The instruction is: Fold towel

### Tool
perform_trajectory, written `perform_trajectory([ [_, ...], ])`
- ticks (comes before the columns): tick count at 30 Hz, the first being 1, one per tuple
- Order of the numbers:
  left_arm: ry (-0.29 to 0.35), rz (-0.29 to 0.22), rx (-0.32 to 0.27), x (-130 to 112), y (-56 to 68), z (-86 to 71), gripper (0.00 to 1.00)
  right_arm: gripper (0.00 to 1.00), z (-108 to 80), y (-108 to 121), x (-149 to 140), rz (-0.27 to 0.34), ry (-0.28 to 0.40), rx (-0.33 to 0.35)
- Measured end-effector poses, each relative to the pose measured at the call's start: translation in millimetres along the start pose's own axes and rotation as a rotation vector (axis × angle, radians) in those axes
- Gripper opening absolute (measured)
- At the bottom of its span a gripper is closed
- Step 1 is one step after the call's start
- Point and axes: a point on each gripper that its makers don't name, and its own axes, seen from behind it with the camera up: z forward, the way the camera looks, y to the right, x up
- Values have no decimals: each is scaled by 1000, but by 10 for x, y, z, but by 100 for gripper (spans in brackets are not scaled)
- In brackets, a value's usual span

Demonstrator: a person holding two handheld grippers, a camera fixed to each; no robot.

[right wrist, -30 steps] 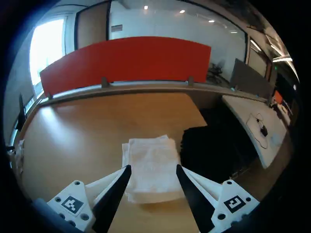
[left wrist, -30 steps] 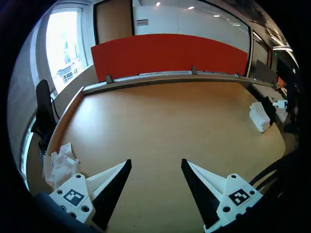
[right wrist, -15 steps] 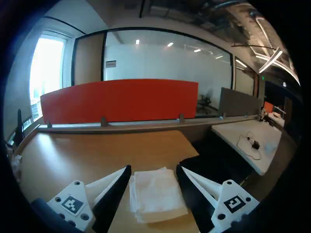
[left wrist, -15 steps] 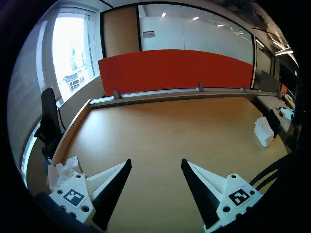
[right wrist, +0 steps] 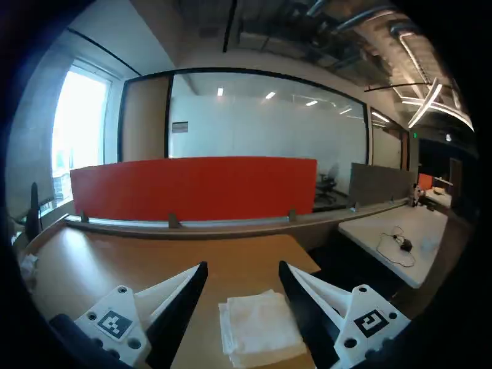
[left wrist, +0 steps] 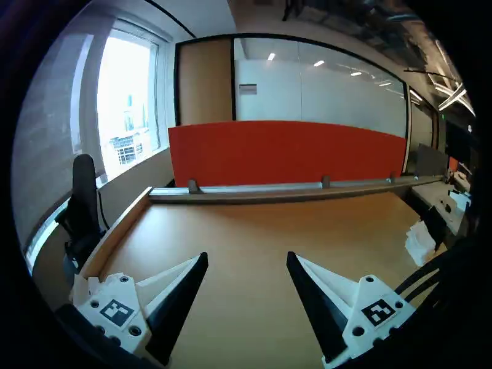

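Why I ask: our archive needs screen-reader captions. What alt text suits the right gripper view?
A folded white towel lies on a wooden desk near its edge, framed by the open, empty fingers of the right gripper. Behind the desk stand a red divider panel and a glass wall.

Strong daylight pours in through the window (left wrist: 126, 117) on the left, so bright that it looks washed out and white. Small ceiling lights (left wrist: 318, 63) glow far back, and long light strips (right wrist: 430, 92) shine up high in the right gripper view. The counter (left wrist: 258, 246) is evenly lit with a soft shine. The towel (right wrist: 261, 326) looks sharp and bright, with a thin shadow under it. Straight lines bend near the edges, where things get dark and fuzzy.
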Motion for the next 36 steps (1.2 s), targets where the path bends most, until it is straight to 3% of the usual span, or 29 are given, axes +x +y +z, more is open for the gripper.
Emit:
perform_trajectory([
  [6,107,-15,1,271,-20,54,95,89,-20,-258,239,21,43,40],
  [14,206,-41,11,538,-80,42,95,89,-74,-708,420,-11,76,83],
  [25,268,-58,-4,682,-71,-1,95,89,-101,-1338,572,-27,114,136],
  [36,295,-96,-20,719,-135,-34,95,89,-123,-1623,591,-20,103,142],
])
